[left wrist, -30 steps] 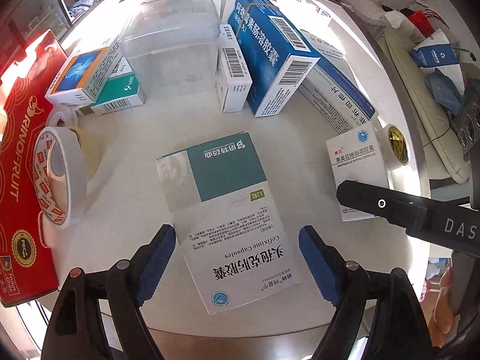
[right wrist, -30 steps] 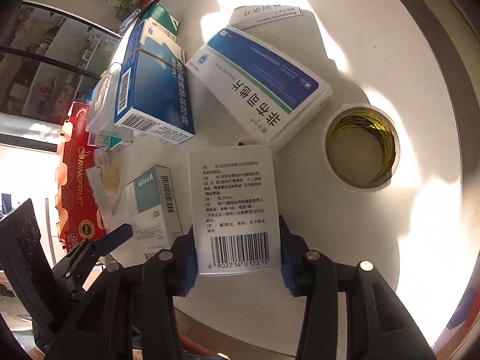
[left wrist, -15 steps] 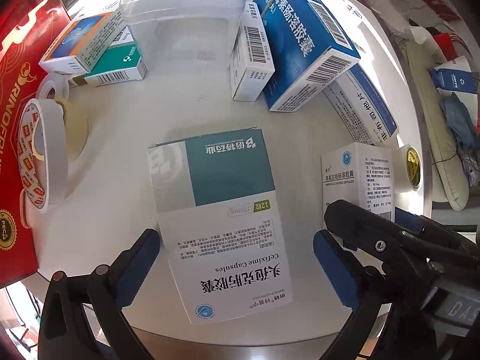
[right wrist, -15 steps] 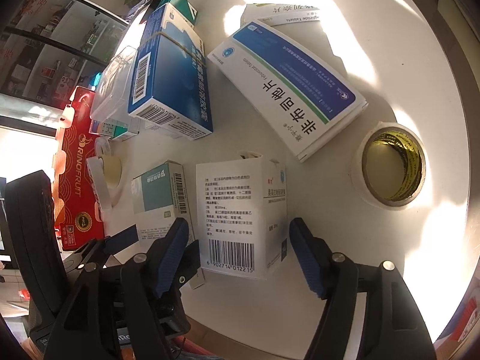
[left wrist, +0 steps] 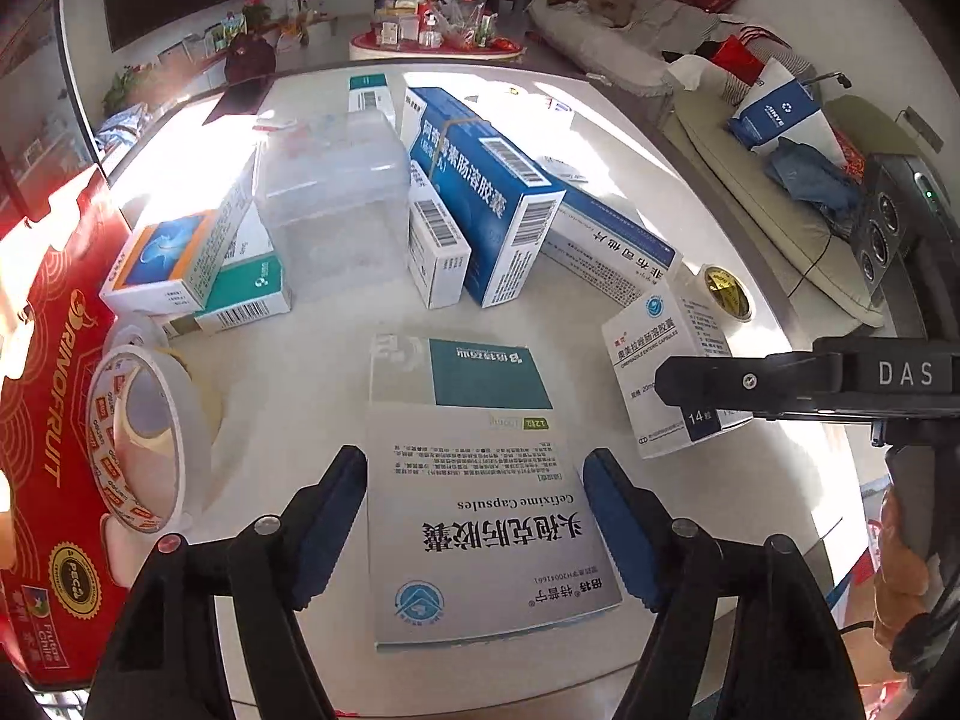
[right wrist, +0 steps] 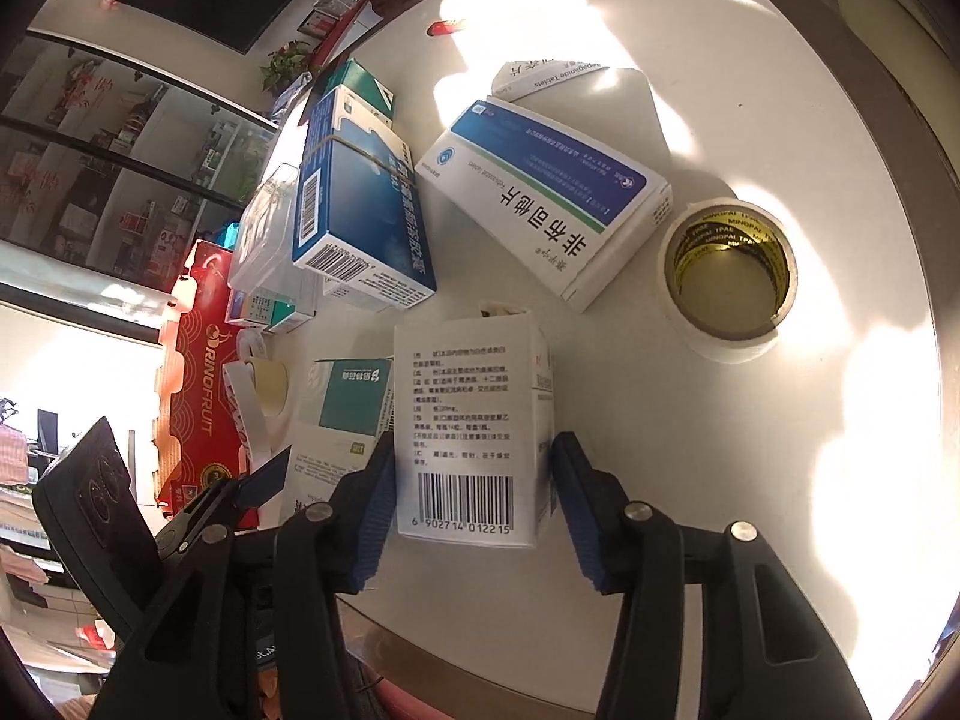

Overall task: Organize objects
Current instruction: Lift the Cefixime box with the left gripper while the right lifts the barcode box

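**Two hand-held grippers over medicine cartons on a round white bench**

Surface and room, left to right in the left wrist view. A red gift box [left wrist: 42, 396] marked RINOFRUIT lies at the left edge of the sunlit white bench [left wrist: 312, 372]. Beside it stands a roll of white tape [left wrist: 141, 438] on edge. Behind are two stacked small cartons [left wrist: 180, 264], then a clear plastic container [left wrist: 336, 204], a bundled blue carton [left wrist: 486, 192] tilted against a long blue-and-white carton [left wrist: 606, 240], and a second tape roll [left wrist: 726, 291] lying flat near the right rim. A sofa with cushions and bags fills the room at right; a dark screen hangs on the far wall.

Left gripper [left wrist: 474, 510]: its blue fingers [left wrist: 327, 516] flank the flat teal-and-white Cefixime carton [left wrist: 474, 480], which lies on the bench near its front edge. The fingers are closing; a narrow gap shows at each side, so no contact yet.

Right gripper [right wrist: 474, 510]: its fingers [right wrist: 372, 510] are closing on the upright white barcode carton [right wrist: 468, 420], standing just right of the Cefixime carton. The left finger appears to touch the carton; whether the right finger does cannot be told.
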A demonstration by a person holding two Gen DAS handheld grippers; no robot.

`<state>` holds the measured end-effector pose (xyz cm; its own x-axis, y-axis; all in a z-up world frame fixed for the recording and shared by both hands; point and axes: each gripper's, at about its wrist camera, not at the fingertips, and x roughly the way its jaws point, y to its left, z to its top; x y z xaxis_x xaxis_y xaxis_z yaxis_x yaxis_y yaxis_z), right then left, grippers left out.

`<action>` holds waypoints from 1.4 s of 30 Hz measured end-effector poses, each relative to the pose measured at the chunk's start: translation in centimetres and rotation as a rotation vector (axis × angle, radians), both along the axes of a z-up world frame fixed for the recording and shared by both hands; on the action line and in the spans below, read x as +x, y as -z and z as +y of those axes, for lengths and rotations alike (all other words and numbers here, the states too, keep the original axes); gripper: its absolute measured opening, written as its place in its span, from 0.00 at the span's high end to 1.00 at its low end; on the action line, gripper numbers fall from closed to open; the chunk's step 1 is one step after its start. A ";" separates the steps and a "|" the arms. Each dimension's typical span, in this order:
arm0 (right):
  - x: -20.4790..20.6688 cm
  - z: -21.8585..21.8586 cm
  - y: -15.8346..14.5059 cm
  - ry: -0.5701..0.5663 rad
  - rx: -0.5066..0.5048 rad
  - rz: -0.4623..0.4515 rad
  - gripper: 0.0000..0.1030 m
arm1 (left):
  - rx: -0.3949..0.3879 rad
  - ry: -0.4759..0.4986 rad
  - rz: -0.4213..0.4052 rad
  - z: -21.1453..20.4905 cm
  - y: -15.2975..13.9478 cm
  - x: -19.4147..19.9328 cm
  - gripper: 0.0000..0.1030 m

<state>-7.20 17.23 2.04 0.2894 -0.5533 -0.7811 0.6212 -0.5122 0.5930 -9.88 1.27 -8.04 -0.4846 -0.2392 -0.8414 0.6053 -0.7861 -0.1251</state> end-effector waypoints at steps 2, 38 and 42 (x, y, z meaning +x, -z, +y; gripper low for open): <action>0.6 0.7 0.2 0.029 -0.029 -0.029 0.52 | -0.023 0.010 0.042 -0.3 -1.9 1.2 0.34; 3.3 -3.4 1.1 -0.154 0.247 0.208 0.15 | -0.018 0.030 -0.155 3.3 0.9 -2.1 0.20; 3.3 -2.3 0.6 -0.091 0.274 0.297 0.57 | 0.069 0.050 -0.035 2.6 0.5 -0.8 0.26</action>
